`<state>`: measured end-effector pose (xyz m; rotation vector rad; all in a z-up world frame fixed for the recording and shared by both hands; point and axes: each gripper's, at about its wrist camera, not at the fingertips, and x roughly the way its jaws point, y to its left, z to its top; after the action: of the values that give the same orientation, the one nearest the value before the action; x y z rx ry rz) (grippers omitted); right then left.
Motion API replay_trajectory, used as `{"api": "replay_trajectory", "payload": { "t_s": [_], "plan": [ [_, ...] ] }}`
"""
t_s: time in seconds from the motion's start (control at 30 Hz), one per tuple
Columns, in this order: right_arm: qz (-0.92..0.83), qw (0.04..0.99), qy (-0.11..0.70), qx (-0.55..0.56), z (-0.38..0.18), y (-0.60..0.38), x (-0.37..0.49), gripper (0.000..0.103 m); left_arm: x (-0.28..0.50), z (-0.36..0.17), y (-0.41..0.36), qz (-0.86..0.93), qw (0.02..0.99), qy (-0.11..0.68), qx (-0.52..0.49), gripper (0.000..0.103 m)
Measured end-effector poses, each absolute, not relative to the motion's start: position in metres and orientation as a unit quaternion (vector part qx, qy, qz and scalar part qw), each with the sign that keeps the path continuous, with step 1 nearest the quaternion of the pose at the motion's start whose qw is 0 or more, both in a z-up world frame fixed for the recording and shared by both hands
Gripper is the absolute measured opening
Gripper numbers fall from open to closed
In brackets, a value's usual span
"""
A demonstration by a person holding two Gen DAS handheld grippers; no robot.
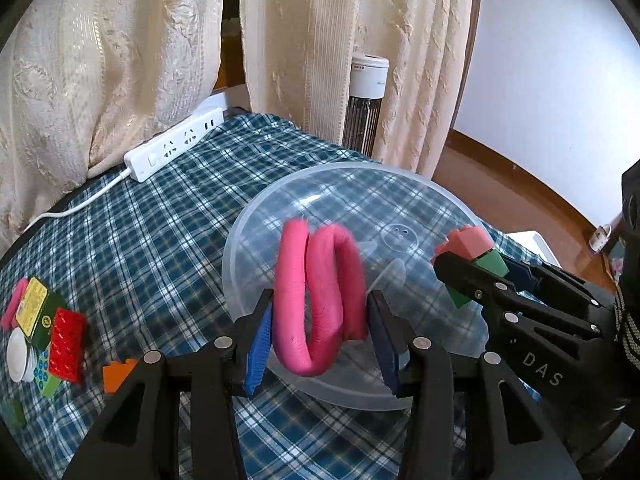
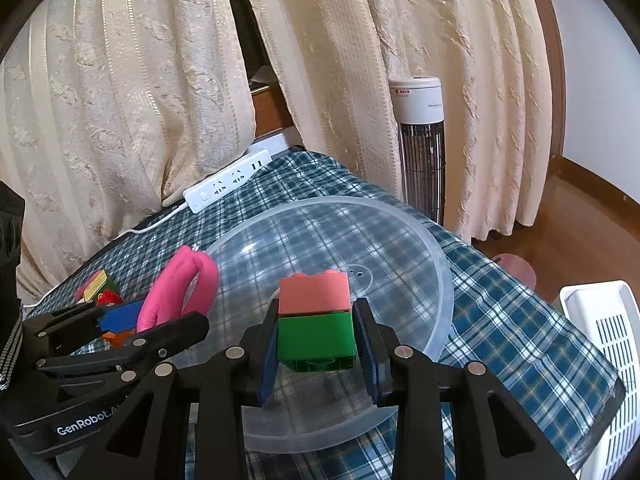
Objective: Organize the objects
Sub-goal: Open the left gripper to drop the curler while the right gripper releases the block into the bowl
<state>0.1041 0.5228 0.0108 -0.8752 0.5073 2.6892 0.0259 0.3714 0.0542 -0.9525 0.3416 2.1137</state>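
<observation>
Clamped in my left gripper (image 1: pixel 320 320), the soft pink loop (image 1: pixel 316 300) squashes; my right gripper (image 2: pixel 316 344) pinches the rigid blocks (image 2: pixel 316 320) over the bowl (image 2: pixel 440 280).

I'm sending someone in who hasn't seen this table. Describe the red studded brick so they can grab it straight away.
Start at the clear round bowl on the plaid tablecloth, then look to the small pile at the cloth's left edge. The red studded brick lies on that pile, beside a yellow-and-green card and white discs. It is the only bright red, stud-covered piece there.
</observation>
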Motion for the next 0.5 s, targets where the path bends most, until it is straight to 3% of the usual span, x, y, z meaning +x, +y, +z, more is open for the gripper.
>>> {"api": "replay_trajectory", "payload": {
  "t_s": [0.03, 0.1, 0.5],
  "plan": [
    [0.927, 0.134, 0.177, -0.302, 0.011, 0.523, 0.104, 0.036, 0.025, 0.054, 0.372, 0.83, 0.388, 0.132, -0.378, 0.053],
    [0.927, 0.136, 0.179, -0.301, 0.01, 0.524, 0.104, 0.036, 0.023, 0.053, 0.371, 0.829, 0.387, 0.124, -0.383, 0.071],
    [0.927, 0.142, 0.188, -0.291, 0.015, 0.524, 0.107, 0.039, 0.012, 0.055, 0.353, 0.839, 0.361, 0.094, -0.395, 0.072]
  ]
}}
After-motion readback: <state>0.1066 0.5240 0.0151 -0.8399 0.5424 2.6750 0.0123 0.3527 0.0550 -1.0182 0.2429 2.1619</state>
